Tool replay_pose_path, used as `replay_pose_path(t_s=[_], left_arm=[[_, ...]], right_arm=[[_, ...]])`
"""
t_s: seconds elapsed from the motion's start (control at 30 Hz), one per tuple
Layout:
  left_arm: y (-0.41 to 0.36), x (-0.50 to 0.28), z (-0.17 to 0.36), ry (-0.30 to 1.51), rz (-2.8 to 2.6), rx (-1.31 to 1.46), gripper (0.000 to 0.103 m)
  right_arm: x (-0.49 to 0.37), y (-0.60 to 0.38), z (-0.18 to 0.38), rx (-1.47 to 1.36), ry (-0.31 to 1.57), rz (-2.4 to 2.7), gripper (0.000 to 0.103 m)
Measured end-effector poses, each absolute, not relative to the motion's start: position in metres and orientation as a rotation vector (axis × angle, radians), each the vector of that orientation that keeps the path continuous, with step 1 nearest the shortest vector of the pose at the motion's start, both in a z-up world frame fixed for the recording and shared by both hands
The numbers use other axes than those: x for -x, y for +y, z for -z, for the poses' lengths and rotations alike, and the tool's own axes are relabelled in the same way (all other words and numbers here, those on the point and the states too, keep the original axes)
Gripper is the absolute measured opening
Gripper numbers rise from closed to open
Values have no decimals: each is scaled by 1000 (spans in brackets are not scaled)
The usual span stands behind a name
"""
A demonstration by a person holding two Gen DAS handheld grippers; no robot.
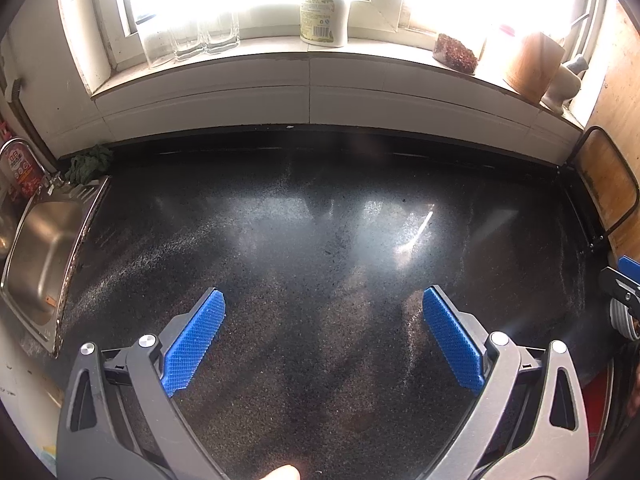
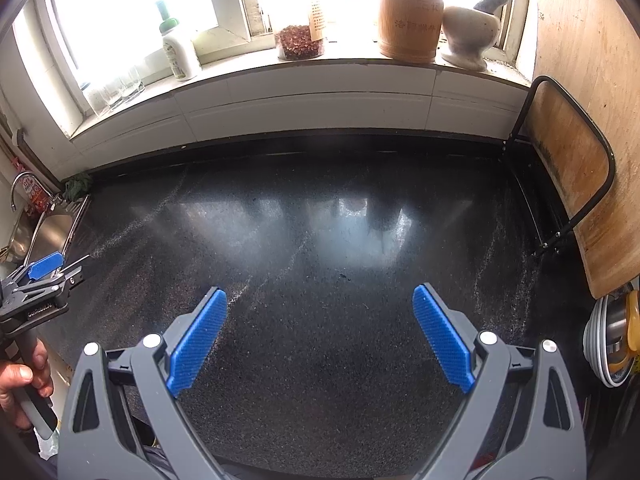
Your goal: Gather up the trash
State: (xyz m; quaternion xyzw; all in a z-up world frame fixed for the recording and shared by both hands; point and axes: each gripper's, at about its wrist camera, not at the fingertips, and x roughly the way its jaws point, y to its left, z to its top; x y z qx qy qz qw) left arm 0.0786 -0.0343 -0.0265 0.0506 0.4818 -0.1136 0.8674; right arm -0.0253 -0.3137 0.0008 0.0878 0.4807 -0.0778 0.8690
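Observation:
My left gripper (image 1: 323, 300) hangs open above the dark speckled countertop (image 1: 320, 220), blue pads spread wide with nothing between them. My right gripper (image 2: 320, 298) is likewise open over the same countertop (image 2: 320, 240), holding nothing. In the right wrist view the left gripper (image 2: 60, 266) shows at the left edge, held by a hand (image 2: 20, 376). The right gripper's blue tip (image 1: 628, 268) peeks in at the right edge of the left wrist view. No loose trash shows on the counter in either view.
A steel sink (image 1: 36, 252) with a tap (image 2: 18, 184) lies left, a green rag (image 1: 88, 162) at its corner. The windowsill holds glasses (image 1: 192, 40), a bottle (image 1: 324, 12), a jar (image 2: 298, 42), a wooden canister (image 2: 410, 16), a mortar (image 2: 468, 36). A cutting board (image 2: 568, 152) leans right, stacked bowls (image 2: 612, 340) below.

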Motion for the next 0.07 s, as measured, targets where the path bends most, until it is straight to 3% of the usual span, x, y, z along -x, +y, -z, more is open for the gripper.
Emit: replay_pose_path(t_s=[0.07], left_arm=[[-33, -80, 32, 1004, 227, -115, 96]], right_arm=[[26, -316, 3, -185, 1008, 163, 91]])
